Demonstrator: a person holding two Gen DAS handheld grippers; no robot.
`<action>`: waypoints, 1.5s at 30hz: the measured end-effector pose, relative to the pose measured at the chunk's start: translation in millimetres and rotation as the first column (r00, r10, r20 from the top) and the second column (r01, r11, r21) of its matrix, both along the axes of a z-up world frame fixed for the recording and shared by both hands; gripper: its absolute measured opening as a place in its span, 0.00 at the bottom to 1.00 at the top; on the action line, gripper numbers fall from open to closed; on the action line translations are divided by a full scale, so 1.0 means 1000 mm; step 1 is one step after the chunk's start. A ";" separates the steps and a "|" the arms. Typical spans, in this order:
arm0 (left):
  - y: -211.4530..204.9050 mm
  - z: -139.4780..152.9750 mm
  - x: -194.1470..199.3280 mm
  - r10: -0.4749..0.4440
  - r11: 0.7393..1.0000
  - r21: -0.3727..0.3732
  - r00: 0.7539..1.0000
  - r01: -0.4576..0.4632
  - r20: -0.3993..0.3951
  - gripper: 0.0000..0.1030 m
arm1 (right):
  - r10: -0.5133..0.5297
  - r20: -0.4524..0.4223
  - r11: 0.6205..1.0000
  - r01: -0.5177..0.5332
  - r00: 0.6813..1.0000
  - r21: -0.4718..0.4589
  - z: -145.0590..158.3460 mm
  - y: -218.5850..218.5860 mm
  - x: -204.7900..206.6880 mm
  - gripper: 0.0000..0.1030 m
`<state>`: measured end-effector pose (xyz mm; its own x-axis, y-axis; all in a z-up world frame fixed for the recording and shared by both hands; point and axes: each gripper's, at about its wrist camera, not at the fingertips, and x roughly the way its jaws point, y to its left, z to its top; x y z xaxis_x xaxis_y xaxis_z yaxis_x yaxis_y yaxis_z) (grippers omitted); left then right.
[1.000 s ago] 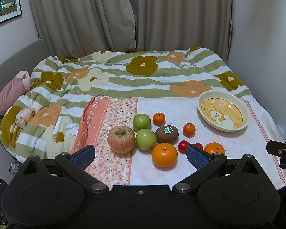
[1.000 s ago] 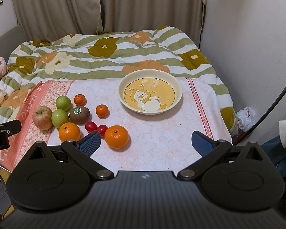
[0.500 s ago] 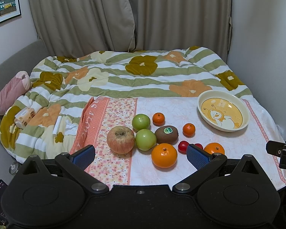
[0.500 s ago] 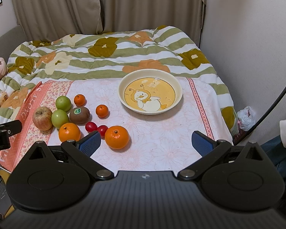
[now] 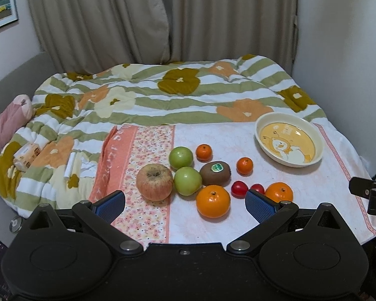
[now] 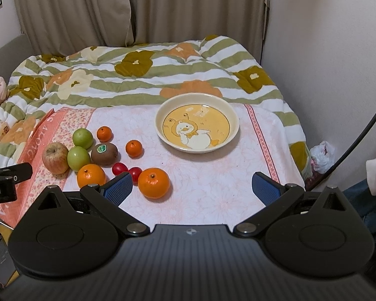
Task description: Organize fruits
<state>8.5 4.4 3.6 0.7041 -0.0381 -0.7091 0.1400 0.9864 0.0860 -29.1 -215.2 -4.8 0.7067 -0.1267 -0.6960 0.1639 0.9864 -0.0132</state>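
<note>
Fruit (image 5: 188, 175) sits clustered on the cloth (image 6: 213, 175) over the bed, well left of the bowl (image 6: 197, 128). Left gripper (image 5: 185, 202) and right gripper (image 6: 191, 185) hover, jaws wide open, holding nothing.

- Left tongs (image 5: 185, 202): blue-padded fingers (image 5: 112, 202) spread wide, nothing between them.
- Right tongs (image 6: 192, 187): fingers (image 6: 265, 187) likewise spread wide apart, gripping nothing.

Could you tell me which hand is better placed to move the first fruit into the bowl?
Probably the right tongs: open, the near orange just ahead and the empty bowl straight beyond.
</note>
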 end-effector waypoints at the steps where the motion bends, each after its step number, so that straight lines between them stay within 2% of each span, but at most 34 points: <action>1: 0.000 -0.001 0.001 -0.013 1.000 0.004 1.000 0.013 -0.002 1.00 | 0.000 0.001 1.000 0.000 1.000 -0.004 -0.001 0.001 0.000 1.00; 7: -0.003 -0.016 0.013 -0.096 0.995 0.009 0.995 0.096 -0.019 1.00 | -0.009 -0.009 0.999 0.009 1.000 0.035 -0.015 0.004 0.005 1.00; 13: -0.013 -0.046 0.025 -0.148 0.989 0.012 0.989 0.148 -0.012 1.00 | 0.014 0.014 0.998 -0.015 1.000 0.066 -0.042 0.004 0.020 1.00; 19: -0.022 -0.079 0.040 -0.117 0.993 0.004 0.993 0.117 -0.005 0.98 | 0.099 0.002 0.991 -0.099 0.995 0.086 -0.075 0.003 0.048 1.00; 25: -0.027 -0.118 0.055 -0.050 0.998 0.031 0.998 0.050 -0.026 0.94 | 0.205 -0.006 0.972 -0.203 0.979 0.121 -0.116 -0.003 0.072 1.00; 30: -0.032 -0.140 0.064 -0.022 0.999 0.045 0.999 0.023 -0.031 0.93 | 0.249 -0.003 0.956 -0.246 0.968 0.158 -0.139 -0.005 0.084 1.00; 37: -0.047 -0.158 0.073 -0.017 0.998 0.057 0.999 0.019 -0.030 0.89 | 0.281 -0.011 0.941 -0.273 0.960 0.200 -0.158 -0.009 0.102 0.99; 42: -0.054 -0.162 0.078 -0.024 0.997 0.066 0.999 0.026 -0.035 0.85 | 0.304 -0.021 0.932 -0.292 0.953 0.213 -0.165 -0.009 0.109 0.90; 45: -0.056 -0.163 0.080 -0.008 0.997 0.072 1.000 0.010 -0.029 0.85 | 0.313 -0.020 0.928 -0.301 0.950 0.220 -0.167 -0.009 0.111 0.89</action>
<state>88.1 -51.3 -159.2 0.6836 0.0073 -0.7299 0.1524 0.9765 0.1526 81.6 -223.8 -171.9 0.6483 0.2449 -0.7209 -0.1424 0.9691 0.2012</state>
